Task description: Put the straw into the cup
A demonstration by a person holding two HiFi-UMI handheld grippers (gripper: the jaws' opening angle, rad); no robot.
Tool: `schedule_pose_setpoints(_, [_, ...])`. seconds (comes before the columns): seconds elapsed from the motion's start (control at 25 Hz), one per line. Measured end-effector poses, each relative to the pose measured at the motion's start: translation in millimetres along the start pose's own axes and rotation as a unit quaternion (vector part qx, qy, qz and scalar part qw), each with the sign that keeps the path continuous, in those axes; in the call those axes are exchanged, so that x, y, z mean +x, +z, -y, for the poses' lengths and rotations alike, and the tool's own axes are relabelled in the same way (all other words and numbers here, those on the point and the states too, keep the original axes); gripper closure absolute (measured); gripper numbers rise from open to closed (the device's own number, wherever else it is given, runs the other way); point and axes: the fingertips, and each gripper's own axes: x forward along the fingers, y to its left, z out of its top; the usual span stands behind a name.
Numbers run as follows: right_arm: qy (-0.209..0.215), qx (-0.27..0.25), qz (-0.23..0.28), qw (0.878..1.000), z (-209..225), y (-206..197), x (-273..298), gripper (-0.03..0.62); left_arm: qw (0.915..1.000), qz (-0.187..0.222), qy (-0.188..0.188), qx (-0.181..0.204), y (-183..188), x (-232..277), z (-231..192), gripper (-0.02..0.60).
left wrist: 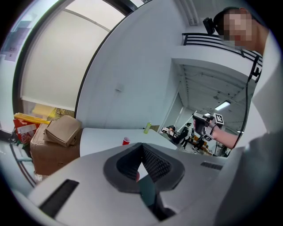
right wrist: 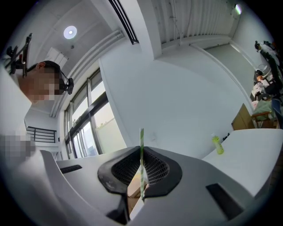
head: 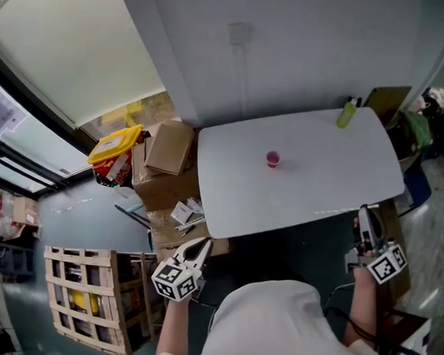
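Straw (right wrist: 141,148), judged light and easily crushed, is shown clamped low on its stem by the right gripper (right wrist: 140,182) at frame centre; the left gripper (left wrist: 140,170) is closed on nothing; the cup (head: 272,159) is seen near centre on the table (head: 335,181).

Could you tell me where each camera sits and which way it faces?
Head view: worn by the person, steeply down at table, cup, bottle; shirt, arms, left gripper, right gripper show.
Left gripper view: on that gripper, across the table towards cup and bottle; right arm shows.
Right gripper view: on that gripper, tilted up at wall and windows, straw in its jaws; head shows.
Shared: the bottle appears in all three.
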Motion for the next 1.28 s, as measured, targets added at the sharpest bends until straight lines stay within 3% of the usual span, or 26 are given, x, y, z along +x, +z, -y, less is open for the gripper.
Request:
schedule_pose_setpoints(0.64, [0.054, 0.006, -0.034, 0.998, 93.4, 33.3, 97.9, 0.548, 0.9984, 0.023, 0.044, -0.028, 52.0, 95.6, 2.8, 0.58])
schedule_pose_setpoints(0.96, [0.081, 0.012, -0.071, 0.994, 130.6, 24.7, 133.1, 0.548, 0.9968, 0.017, 0.069, -0.037, 60.3, 132.7, 14.2, 0.58])
schedule_pose_setpoints(1.28, [0.091, 0.012, -0.093, 0.991, 140.8, 6.3, 161.5, 0.548, 0.9957, 0.01, 0.082, -0.041, 67.9, 144.0, 10.8, 0.58])
